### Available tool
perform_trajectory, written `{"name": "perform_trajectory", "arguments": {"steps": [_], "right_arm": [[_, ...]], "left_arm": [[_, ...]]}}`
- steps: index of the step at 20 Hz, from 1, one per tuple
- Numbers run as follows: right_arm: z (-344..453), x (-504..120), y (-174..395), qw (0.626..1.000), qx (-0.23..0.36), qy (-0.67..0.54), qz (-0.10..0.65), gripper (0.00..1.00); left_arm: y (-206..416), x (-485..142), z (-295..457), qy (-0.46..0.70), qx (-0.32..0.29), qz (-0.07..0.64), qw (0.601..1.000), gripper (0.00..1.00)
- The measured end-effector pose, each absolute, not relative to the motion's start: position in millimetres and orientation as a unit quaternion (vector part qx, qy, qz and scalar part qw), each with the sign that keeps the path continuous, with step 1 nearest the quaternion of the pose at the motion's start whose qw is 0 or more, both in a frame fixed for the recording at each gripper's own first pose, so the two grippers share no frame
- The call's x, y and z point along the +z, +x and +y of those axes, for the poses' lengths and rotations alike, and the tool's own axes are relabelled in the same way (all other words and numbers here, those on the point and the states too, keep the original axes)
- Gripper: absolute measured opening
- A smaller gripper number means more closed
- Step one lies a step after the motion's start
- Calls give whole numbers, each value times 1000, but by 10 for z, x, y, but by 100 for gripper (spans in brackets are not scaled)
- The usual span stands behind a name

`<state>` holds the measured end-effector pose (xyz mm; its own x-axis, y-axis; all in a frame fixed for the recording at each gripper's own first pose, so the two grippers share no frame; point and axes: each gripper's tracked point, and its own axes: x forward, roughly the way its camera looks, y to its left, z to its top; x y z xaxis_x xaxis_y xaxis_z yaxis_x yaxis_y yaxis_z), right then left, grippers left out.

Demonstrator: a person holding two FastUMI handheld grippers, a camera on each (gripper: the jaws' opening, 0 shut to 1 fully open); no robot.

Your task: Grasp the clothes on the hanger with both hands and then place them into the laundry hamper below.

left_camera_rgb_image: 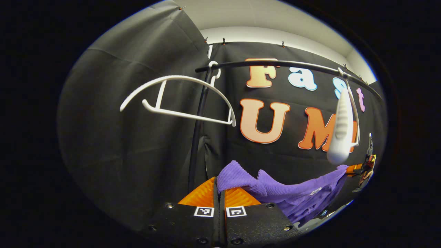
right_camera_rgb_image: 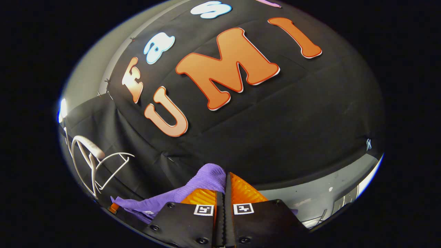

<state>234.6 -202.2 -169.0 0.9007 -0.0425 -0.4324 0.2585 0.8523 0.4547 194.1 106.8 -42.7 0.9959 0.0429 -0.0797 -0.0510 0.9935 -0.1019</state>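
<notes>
A purple ribbed garment [left_camera_rgb_image: 293,194] stretches between my two grippers, off the hangers. My left gripper [left_camera_rgb_image: 219,193] is shut on one end of it, the cloth bunching out past the fingers. At the far right of the left gripper view the right gripper [left_camera_rgb_image: 361,168] holds the other end. In the right gripper view my right gripper [right_camera_rgb_image: 225,186] is shut on the purple garment [right_camera_rgb_image: 172,196], which trails away to the left. Two bare white hangers [left_camera_rgb_image: 179,100] [left_camera_rgb_image: 342,127] hang from a dark rail [left_camera_rgb_image: 275,64]. The hamper is out of sight.
The rail's black upright pole [left_camera_rgb_image: 199,131] stands just behind my left gripper. Black cloth walls close in the back and left. White hangers [right_camera_rgb_image: 93,162] show at the lower left of the right gripper view, and a grey floor [right_camera_rgb_image: 320,196] at its lower right.
</notes>
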Motion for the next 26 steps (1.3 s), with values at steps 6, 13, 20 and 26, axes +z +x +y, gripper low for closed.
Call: {"name": "perform_trajectory", "arguments": {"steps": [6,13,20,26], "right_arm": [[-2000,-2045,1807,943,-81,231,225,8],[-1840,-2085,1272,948,-83,202,231,8],[-1263,-2074,914,956,-51,190,219,7],[-1185,-2301,754,960,-60,144,231,8]], "left_arm": [[1943,-615,994,-60,10,50,997,0],[1828,-614,727,-68,-24,63,995,0],[1450,-810,-219,-74,-93,71,990,0],[1295,-1098,-928,-72,-152,96,981,0]]}}
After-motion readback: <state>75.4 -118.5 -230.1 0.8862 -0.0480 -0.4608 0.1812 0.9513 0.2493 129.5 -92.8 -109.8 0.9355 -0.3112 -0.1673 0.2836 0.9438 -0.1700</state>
